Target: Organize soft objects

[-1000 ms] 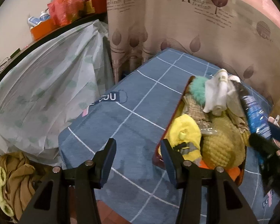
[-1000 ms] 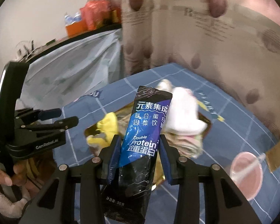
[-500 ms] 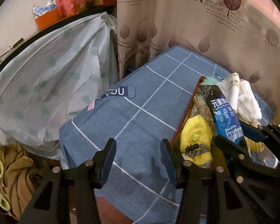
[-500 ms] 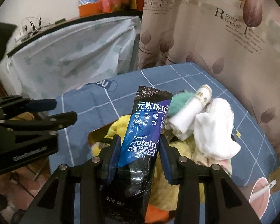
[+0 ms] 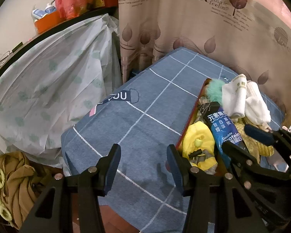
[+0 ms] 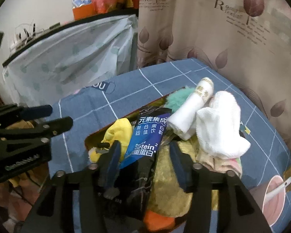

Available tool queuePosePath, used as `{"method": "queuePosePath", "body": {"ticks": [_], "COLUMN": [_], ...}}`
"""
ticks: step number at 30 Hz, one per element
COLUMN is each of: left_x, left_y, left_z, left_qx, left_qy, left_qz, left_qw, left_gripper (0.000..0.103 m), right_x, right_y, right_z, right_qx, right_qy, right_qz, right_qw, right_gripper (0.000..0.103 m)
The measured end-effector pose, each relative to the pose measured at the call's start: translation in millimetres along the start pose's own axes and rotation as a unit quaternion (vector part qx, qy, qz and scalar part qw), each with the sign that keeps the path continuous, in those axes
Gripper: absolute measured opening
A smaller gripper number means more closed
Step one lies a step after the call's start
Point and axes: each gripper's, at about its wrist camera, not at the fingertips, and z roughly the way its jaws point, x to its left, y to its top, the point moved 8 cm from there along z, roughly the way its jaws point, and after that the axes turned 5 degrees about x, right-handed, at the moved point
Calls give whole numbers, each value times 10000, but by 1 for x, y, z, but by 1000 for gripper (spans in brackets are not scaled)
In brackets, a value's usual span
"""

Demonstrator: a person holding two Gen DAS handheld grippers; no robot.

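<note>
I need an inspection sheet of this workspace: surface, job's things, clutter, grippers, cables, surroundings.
Surface: blue checked tablecloth.
Job's things: tray piled with white socks, yellow plush, teal fluff; protein pouch lies on the pile.
Clutter: pink bowl with spoon.
Grippers: right gripper jaws have just been opening, pouch between them unpressed; left gripper open, empty.
Cables: wires on far shelf.
Surroundings: leaf-print curtain, plastic sheet.

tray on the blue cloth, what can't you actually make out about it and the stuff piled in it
- Tray: only one red rim shows in the left wrist view; the pile covers its floor and far wall.
- Protein pouch: the right claw hides its lower end in the right wrist view.
- Orange item: mostly buried under the yellow knit piece, unidentifiable.
- Rolled towel label: too small to read.
</note>
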Motion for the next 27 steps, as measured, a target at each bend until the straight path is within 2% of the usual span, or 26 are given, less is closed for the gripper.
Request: {"method": "queuePosePath", "body": {"ticks": [10,14,19,27], "left_x": [-26,-43,-58,-85], "left_y": [0,-3,-6,5], "left_z": [-15,-25,-32,-54], "left_qx": [-219,-221,-182,-367], "left_qy": [-63,-204,-297,-189], "left_qz": [429,627,851,1316], "left_qw": [9988,9976,9958,9904], "left_gripper": [50,50,50,50], "right_x": [-17,-36,-57,-79], "right_y": [-12,-27,-50,-80], "right_z": [-46,-69,-82,-94], "right_qx": [-355,-469,-372,-220], "right_qy": [22,-174,-312,-437], "right_qz": [611,982,1399,1823], "right_qw": [9975,9939,9890,9820], "right_gripper": [93,97,98,100]}}
